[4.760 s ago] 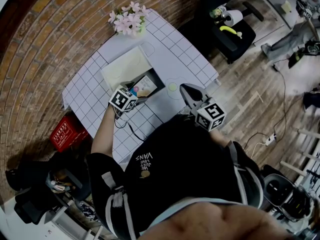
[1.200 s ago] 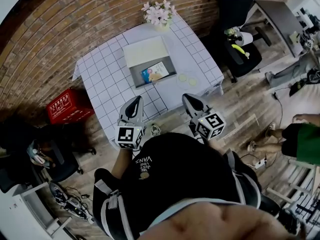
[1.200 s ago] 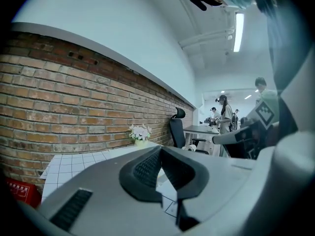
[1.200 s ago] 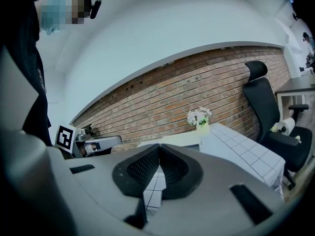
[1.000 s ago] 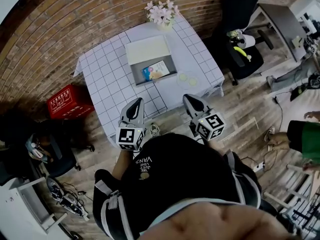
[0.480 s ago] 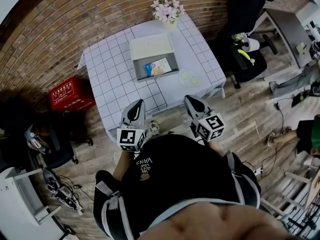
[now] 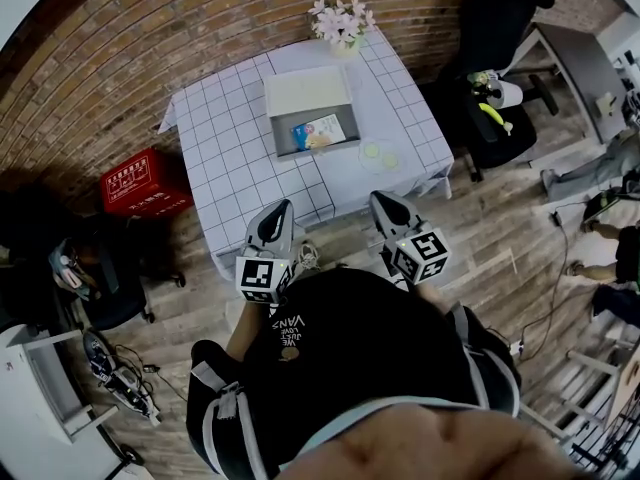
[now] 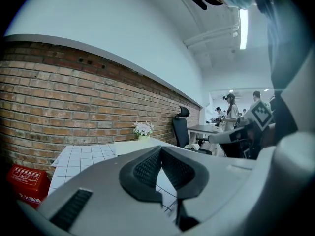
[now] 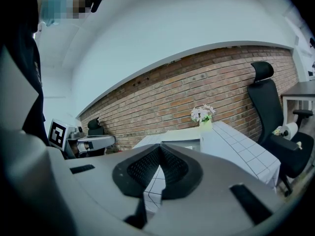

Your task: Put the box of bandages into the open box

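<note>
Bandage box (image 7: 322, 131) in open box (image 7: 287, 141): likely light, stiff; pinch long edges. Left gripper (image 7: 276, 212), right gripper (image 7: 384, 204) pressed together, empty.

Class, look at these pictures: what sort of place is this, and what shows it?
Probably an office or lab workroom: a brick wall, a black office chair and a grey desk stand near the checked-cloth table.

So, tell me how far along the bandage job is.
Done: the colourful bandage box lies inside the open grey box on the white gridded table. In hand: nothing; the left gripper and right gripper are shut, empty, short of the table. Left: nothing visible.
</note>
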A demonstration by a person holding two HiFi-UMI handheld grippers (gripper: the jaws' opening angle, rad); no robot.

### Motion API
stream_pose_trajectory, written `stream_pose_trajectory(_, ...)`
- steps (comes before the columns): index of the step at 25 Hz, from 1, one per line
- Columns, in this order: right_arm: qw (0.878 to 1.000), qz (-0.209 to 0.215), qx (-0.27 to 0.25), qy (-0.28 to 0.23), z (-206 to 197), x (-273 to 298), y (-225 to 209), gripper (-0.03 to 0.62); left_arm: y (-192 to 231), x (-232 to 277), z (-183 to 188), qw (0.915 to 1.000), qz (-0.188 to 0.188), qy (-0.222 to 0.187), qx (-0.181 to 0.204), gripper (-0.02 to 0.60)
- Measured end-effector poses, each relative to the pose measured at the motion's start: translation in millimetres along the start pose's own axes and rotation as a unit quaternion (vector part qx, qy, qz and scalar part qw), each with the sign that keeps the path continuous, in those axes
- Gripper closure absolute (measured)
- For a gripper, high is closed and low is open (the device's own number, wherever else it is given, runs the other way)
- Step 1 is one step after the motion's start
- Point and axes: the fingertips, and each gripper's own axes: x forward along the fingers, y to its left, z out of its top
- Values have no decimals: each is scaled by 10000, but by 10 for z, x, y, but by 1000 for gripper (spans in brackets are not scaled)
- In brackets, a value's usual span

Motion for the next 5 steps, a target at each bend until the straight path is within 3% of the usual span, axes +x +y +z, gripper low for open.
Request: stream_pose_trajectory(5,10000,5,-4,4,-46,-34,19,591,-32,-31,16,9999,32,-55,-112,571)
